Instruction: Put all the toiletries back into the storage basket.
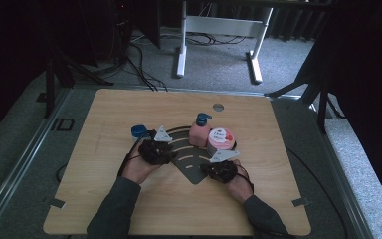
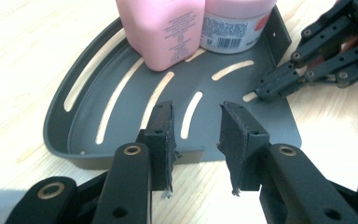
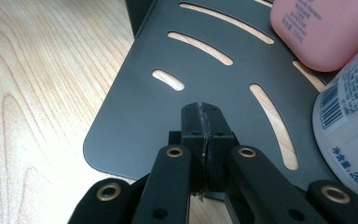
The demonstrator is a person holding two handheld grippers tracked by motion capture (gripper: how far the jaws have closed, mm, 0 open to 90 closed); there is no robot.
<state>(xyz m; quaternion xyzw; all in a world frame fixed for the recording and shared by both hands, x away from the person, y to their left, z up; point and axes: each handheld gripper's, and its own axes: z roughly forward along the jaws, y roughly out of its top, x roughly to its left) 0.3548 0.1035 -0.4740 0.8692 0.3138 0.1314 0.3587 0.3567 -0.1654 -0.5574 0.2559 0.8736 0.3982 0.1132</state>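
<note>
- On the surface [image 1: 104,199] I count one dark slotted corner tray [image 2: 121,121], one pink bottle [image 2: 161,28] and one pink-lidded jar [image 2: 233,23], both standing at the tray's back.
- Left tongs [image 2: 196,123]: partly open, nothing between them, hovering at the tray's front rim.
- Right tongs [image 3: 200,122]: pressed shut at the tray's flat corner; whether they pinch the sheet I cannot tell.
- Bare wood lies around the tray.

Left black two-jaw gripper [image 2: 196,140]: jaws parted, nothing between pads. Right black two-jaw gripper [image 3: 204,128]: jaws pressed together, low over the surface.
</note>
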